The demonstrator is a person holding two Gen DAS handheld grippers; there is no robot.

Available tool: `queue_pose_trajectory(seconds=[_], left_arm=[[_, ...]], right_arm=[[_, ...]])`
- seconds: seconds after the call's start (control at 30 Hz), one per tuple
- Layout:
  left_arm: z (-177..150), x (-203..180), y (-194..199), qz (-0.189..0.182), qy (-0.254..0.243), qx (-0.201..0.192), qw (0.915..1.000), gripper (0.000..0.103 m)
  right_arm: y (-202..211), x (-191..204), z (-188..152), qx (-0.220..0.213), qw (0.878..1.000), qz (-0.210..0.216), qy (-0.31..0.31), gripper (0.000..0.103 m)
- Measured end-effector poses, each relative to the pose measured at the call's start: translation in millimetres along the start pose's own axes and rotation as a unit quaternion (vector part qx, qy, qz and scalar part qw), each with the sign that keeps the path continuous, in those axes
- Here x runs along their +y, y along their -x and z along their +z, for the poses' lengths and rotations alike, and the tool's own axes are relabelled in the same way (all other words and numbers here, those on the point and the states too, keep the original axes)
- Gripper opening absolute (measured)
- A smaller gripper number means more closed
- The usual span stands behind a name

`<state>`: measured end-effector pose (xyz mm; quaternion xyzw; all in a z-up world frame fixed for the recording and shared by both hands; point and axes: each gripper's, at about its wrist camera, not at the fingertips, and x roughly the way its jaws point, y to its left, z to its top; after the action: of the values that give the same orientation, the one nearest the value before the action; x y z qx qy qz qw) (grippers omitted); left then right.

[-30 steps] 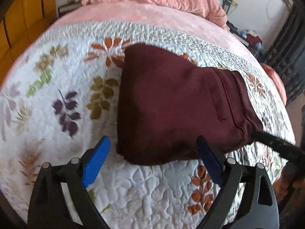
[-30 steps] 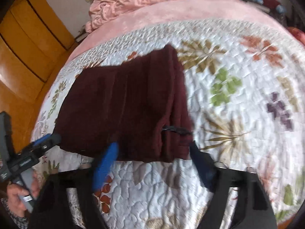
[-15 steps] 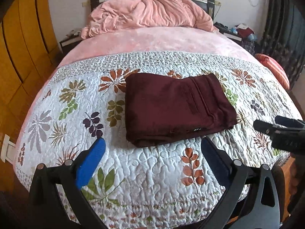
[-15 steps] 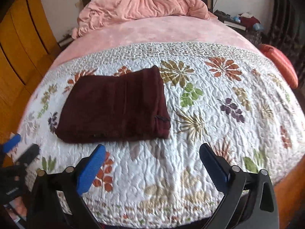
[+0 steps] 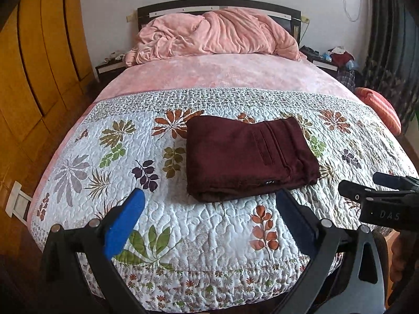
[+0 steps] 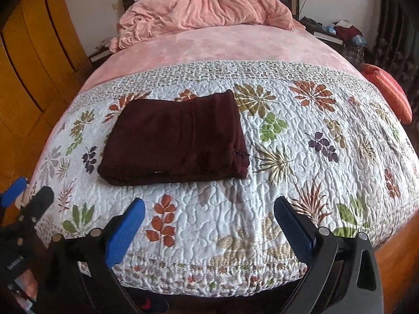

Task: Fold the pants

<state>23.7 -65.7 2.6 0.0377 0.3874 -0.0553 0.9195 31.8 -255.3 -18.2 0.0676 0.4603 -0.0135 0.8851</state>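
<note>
Dark maroon pants (image 5: 246, 157) lie folded into a flat rectangle on the floral quilt (image 5: 183, 235), near the foot of the bed. They also show in the right wrist view (image 6: 175, 141), left of centre. My left gripper (image 5: 209, 225) is open and empty, held back off the foot of the bed. My right gripper (image 6: 209, 225) is open and empty, also back from the pants. The right gripper (image 5: 379, 196) shows at the right edge of the left wrist view. The left gripper (image 6: 21, 201) shows at the left edge of the right wrist view.
A crumpled pink blanket (image 5: 214, 36) is piled at the dark headboard (image 5: 220, 4). Orange wooden wardrobes (image 5: 34, 65) line the left wall. An orange striped cushion (image 5: 379, 107) lies off the bed's right side. Nightstands with clutter (image 5: 337, 57) stand by the headboard.
Both grippers have pulled back and away from the folded pants, from close above them to beyond the foot of the bed. The pants have stayed in place.
</note>
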Motion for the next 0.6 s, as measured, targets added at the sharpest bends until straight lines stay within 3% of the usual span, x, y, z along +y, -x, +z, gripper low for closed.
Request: queue_pose_trajectory(seconds=[0.6], left_arm=[[-2.9, 0.6, 4.8, 0.001, 0.005, -0.002, 1.0, 0.1]], right_arm=[[-7.8, 11.4, -6.0, 0.014, 1.0, 0.004, 0.012, 0.099]])
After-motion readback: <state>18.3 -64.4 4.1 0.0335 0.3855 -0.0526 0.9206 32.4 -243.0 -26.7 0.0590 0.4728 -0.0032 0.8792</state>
